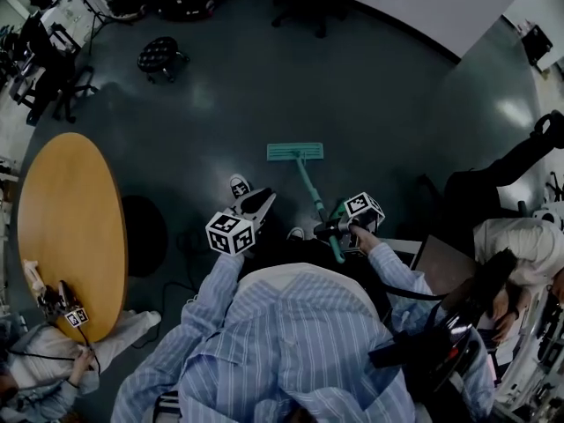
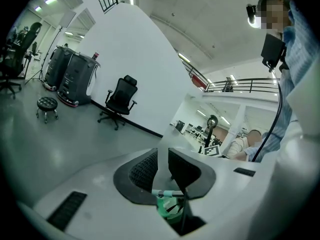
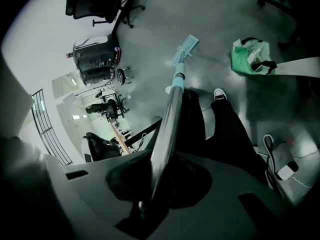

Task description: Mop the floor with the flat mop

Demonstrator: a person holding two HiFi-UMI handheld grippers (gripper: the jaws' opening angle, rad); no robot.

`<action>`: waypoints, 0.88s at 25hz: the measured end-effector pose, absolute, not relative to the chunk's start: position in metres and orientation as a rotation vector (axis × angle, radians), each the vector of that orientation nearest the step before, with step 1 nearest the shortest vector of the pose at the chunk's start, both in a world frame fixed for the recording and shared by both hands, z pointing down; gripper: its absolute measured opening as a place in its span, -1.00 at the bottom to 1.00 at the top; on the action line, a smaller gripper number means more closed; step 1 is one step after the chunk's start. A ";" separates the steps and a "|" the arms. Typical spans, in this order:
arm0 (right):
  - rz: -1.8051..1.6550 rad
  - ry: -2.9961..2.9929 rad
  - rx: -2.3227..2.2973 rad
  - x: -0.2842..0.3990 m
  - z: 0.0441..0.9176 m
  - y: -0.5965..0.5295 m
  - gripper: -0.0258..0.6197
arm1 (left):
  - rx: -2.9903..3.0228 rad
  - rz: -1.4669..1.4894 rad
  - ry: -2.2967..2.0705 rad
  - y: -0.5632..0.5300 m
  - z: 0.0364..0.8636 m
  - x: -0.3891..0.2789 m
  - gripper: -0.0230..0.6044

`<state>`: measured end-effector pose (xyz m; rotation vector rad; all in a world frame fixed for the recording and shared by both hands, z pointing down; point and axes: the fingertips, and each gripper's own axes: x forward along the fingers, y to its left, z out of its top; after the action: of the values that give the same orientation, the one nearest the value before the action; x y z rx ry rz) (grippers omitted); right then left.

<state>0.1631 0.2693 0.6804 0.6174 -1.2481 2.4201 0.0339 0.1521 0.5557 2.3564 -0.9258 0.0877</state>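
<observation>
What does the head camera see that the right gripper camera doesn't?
Only the head view shows the left gripper and the person's striped shirt. Only the right gripper view shows the green bag lying on the floor. Both views show the right gripper shut on the mop handle, the mop head flat on the floor, and a shoe.
</observation>
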 end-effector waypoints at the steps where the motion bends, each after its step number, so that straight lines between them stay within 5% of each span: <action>1: 2.415 -1.250 0.613 0.163 0.676 0.270 -0.71 | 2.359 0.081 -0.934 0.151 0.554 0.033 -0.71; 22: 2.397 -1.276 0.583 0.161 0.671 0.271 -0.67 | 2.396 0.147 -0.858 0.134 0.554 0.054 -0.71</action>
<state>0.1611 0.2706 0.6713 0.5834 -1.2763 2.3973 0.0543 0.1335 0.5541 2.3961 -0.8577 0.1474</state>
